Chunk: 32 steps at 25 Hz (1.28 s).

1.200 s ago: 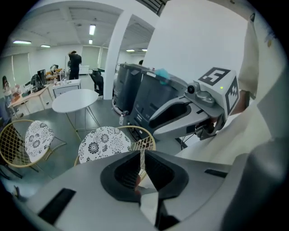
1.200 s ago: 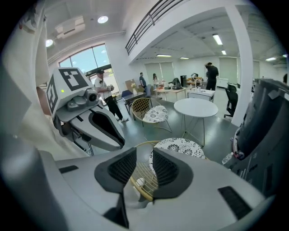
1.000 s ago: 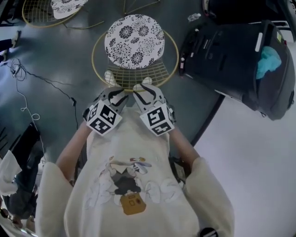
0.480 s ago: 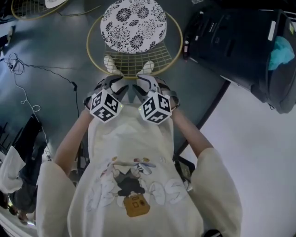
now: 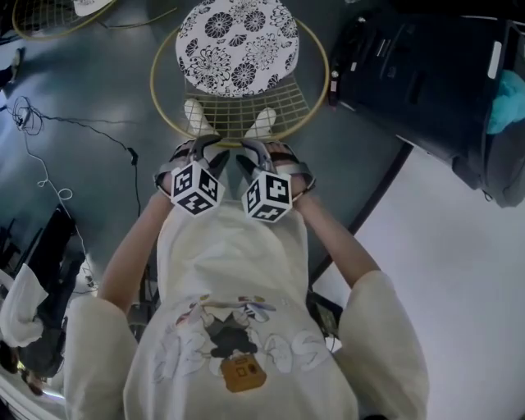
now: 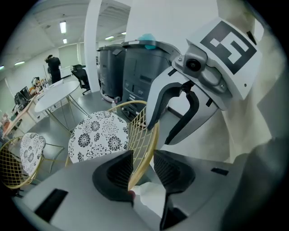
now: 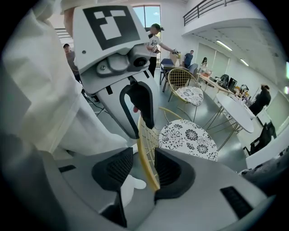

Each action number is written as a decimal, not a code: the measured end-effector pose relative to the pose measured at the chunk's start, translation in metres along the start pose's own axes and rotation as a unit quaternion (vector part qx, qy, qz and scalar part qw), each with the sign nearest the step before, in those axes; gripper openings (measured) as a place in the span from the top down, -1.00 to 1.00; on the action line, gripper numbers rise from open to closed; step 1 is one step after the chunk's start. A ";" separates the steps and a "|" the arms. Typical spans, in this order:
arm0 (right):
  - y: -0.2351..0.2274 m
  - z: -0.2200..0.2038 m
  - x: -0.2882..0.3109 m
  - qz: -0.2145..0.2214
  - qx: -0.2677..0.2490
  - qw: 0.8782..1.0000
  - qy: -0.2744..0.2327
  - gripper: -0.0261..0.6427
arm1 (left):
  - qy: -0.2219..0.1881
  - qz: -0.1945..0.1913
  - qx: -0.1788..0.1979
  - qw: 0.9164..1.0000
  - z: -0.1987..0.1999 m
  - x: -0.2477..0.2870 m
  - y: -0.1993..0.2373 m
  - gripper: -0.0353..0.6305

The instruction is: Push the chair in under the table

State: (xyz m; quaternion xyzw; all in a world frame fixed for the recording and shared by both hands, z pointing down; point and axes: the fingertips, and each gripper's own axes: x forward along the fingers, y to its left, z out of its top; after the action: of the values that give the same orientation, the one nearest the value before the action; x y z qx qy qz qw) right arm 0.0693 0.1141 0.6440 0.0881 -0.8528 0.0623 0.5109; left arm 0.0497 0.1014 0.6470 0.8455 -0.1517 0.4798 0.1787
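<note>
The chair has a black-and-white floral cushion (image 5: 236, 45) and a gold wire back (image 5: 239, 115). I stand behind it. My left gripper (image 5: 201, 149) and right gripper (image 5: 256, 152) sit side by side at the top rim of the back. In the left gripper view the gold rim (image 6: 145, 149) runs between the left gripper's (image 6: 139, 166) open jaws, with a gap at the right pad. In the right gripper view the rim (image 7: 145, 151) stands between the right gripper's (image 7: 139, 169) open jaws, close to the right pad. A round white table (image 7: 238, 113) stands beyond the chair.
Black wheeled bins (image 5: 418, 74) stand to the right of the chair. A cable (image 5: 49, 156) trails over the dark floor on the left. A second gold chair (image 5: 49, 16) is at the far left. My white shoes (image 5: 197, 115) show under the chair back. People stand far off.
Both grippers have come down and closer together onto the top rim of the chair back. The chair sits higher in the head view than before.
</note>
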 end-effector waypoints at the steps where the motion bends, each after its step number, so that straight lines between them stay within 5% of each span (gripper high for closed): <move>1: 0.000 -0.002 0.003 0.000 -0.002 1.000 0.003 0.49 | 0.003 -0.001 0.006 1.000 -0.002 0.003 0.000 0.48; 11: 0.000 -0.027 0.029 0.010 -0.014 0.999 0.036 0.49 | 0.040 -0.017 0.059 0.997 -0.019 0.035 -0.010 0.48; 17: -0.004 -0.028 0.036 0.003 -0.024 0.999 0.047 0.63 | 0.030 -0.049 0.004 0.998 -0.023 0.038 -0.003 0.49; 23: -0.006 -0.028 0.037 -0.023 -0.035 0.998 0.049 0.65 | 0.065 -0.063 0.001 0.996 -0.025 0.042 -0.004 0.49; 32: -0.008 -0.028 0.037 -0.035 -0.026 0.998 0.041 0.64 | 0.065 -0.062 0.021 0.996 -0.025 0.043 -0.002 0.51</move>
State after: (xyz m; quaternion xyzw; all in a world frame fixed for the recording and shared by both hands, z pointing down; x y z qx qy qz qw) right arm 0.0777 0.1084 0.6898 0.1026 -0.8288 0.0259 0.5494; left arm 0.0526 0.1110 0.6955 0.8240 -0.0770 0.5247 0.1996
